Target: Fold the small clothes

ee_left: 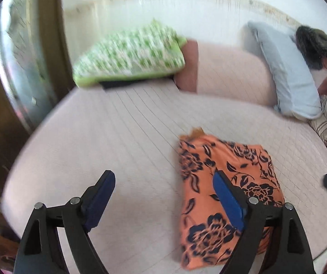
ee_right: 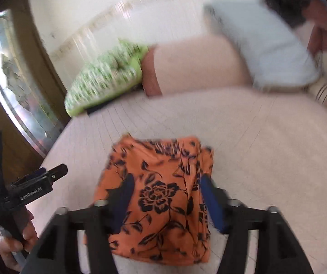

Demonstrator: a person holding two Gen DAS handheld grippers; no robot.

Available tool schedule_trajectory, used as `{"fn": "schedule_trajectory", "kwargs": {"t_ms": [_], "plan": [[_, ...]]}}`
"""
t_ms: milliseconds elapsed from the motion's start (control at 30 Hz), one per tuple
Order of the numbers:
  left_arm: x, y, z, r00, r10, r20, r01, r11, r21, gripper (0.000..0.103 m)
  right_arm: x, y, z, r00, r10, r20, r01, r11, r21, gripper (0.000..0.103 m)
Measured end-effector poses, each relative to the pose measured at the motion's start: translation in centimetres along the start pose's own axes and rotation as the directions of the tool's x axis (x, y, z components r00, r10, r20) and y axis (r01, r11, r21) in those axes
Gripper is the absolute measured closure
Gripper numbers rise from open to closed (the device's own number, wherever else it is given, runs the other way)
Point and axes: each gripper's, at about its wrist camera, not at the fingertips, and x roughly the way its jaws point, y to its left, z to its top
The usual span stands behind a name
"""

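Pale pink quilted bedding (ee_left: 122, 125) covers a bed that fills most of both views, with a wide bare stretch to the left of the garment and another behind it, up to the pillows. On this cover lies the orange cloth (ee_right: 161, 196), printed with dark flowers and folded into a compact, roughly rectangular packet, its edges mostly straight apart from a small tuft poking out at the far corner. At the head of the bed a green checked pillow (ee_left: 129, 54) sits near the left edge, a pink bolster (ee_left: 229, 70) beside it, and a light blue pillow (ee_left: 287, 68) leans further right, with a dark bundle (ee_left: 314, 43) behind it. Beyond the bed's left edge stands a brown-framed window or door (ee_left: 26, 57). The left gripper (ee_left: 163, 196) hangs above the cover with its fingers spread wide and nothing between them. The right gripper (ee_right: 165, 201) hovers over the packet, fingers apart, not pinching the fabric. A hand (ee_right: 19, 239) grips the left tool's handle.
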Motion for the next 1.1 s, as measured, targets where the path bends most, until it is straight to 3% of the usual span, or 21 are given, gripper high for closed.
{"fn": "schedule_trajectory", "kwargs": {"t_ms": [167,500,733,1100], "plan": [[-6.9,1.5,0.3,0.990,0.075,0.115,-0.080,0.996,0.036,0.009,-5.9,2.9,0.1,0.994,0.003,0.106,0.003,0.998,-0.056,0.033],[-16.3,3.4,0.2,0.969,0.081,0.233,-0.087,0.996,0.018,0.006,-9.9,7.7,-0.3,0.993,0.038,0.108,-0.028,0.995,-0.091,0.033],[-21.5,3.8,-0.4,0.923,0.143,0.357,-0.156,0.988,0.009,0.000,-11.3,9.7,-0.8,0.991,0.067,0.114,-0.054,0.993,-0.109,0.033],[-23.6,3.7,0.1,0.928,0.087,0.362,-0.098,0.995,0.013,0.000,-12.6,10.8,-0.7,0.988,0.091,0.122,-0.075,0.989,-0.131,0.033]]}}
